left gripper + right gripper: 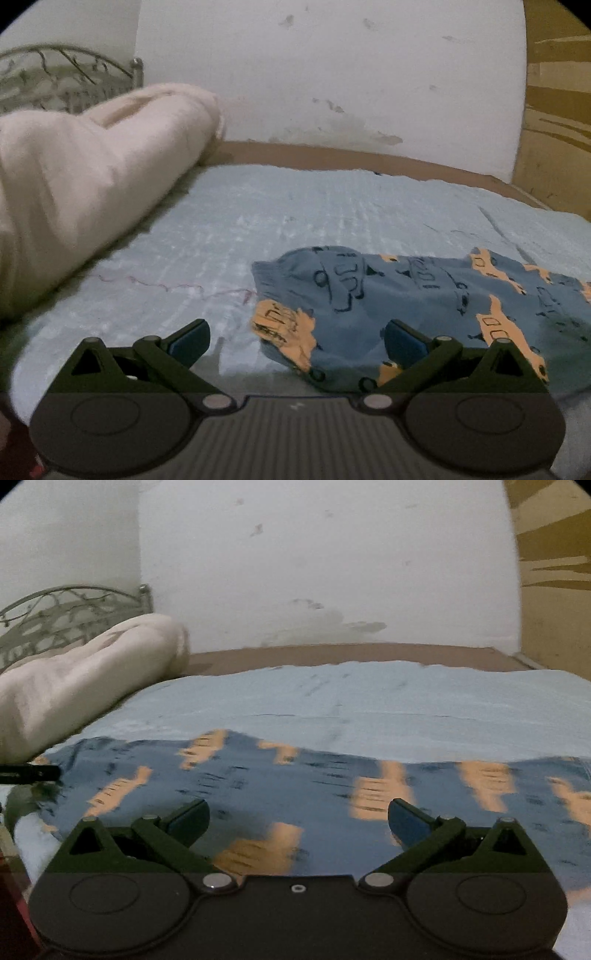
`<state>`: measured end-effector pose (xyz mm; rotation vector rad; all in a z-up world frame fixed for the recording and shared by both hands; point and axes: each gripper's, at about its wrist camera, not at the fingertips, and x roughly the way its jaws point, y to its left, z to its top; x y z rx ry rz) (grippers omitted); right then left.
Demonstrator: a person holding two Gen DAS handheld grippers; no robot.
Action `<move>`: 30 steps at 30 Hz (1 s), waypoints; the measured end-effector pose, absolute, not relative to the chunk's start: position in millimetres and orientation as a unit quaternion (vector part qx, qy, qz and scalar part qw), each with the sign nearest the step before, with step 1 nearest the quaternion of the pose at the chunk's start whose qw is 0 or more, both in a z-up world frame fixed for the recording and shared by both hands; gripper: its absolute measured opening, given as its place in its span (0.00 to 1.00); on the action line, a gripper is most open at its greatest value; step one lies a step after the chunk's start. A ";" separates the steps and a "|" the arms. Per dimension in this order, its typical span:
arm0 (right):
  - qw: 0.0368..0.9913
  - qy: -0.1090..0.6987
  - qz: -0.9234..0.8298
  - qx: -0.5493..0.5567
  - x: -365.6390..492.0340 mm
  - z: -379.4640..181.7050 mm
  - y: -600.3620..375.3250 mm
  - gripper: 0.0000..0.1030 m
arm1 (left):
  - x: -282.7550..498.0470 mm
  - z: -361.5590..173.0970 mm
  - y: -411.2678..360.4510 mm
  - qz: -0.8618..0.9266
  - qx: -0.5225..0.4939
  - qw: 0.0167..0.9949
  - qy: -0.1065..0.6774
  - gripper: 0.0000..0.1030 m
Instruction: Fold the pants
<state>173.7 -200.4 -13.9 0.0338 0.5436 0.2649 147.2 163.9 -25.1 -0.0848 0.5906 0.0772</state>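
Observation:
Blue pants (406, 295) with orange and dark car prints lie on the light blue bed sheet (258, 221). In the left wrist view their left end is bunched and lies in front of my open, empty left gripper (297, 339), whose right finger is over the cloth. In the right wrist view the pants (314, 794) spread flat across the whole width, blurred. My right gripper (298, 819) is open and empty just above them. A dark bar (29, 771) at the left edge may be the other gripper.
A rolled cream blanket (85, 192) lies along the left side of the bed, also in the right wrist view (81, 672). A metal headboard (66, 616) stands behind it. A stained white wall (332, 74) and a wooden cabinet (557, 110) bound the far side.

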 end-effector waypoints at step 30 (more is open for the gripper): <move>0.954 0.246 0.154 0.074 168.5 -49.9 -182.9 0.99 | 149.1 -19.5 168.2 0.191 -0.334 0.869 0.311 0.26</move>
